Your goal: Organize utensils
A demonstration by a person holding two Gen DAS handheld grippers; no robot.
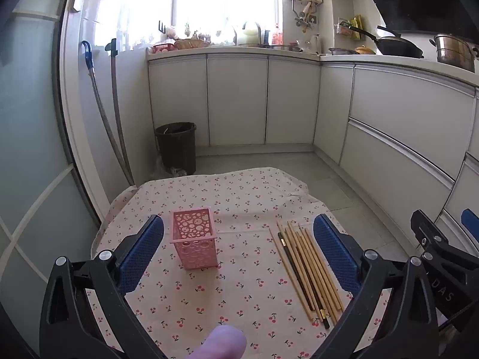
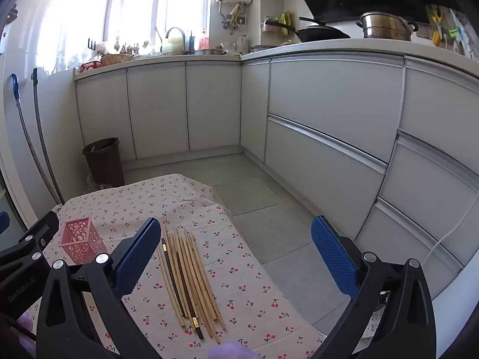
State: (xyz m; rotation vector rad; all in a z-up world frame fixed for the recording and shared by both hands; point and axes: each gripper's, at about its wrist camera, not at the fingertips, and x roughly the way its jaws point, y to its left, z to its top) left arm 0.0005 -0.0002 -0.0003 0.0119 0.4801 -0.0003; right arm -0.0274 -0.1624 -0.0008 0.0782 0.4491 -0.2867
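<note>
The chopsticks [image 2: 191,281] lie in a loose bundle on the cherry-print cloth [image 1: 239,203], mostly pale wood with a couple of dark ones mixed in, their tips fanning slightly toward the far edge. Well to their left stands the pink holder [image 1: 195,240], upright and empty as far as we can see.

We judge the step in hand to be the first pickup. Our right tongs [image 2: 236,257] hang wide above the bench, the left pad over the bundle, the right one out over the floor. Our left tongs [image 1: 239,254] are equally wide, framing both holder and bundle.

To do this well, we should shift the right tongs leftward to straddle the sticks across their length, near the middle, close slowly so none roll away, and let the left tongs steady the light holder, which looks likely to tip.
</note>
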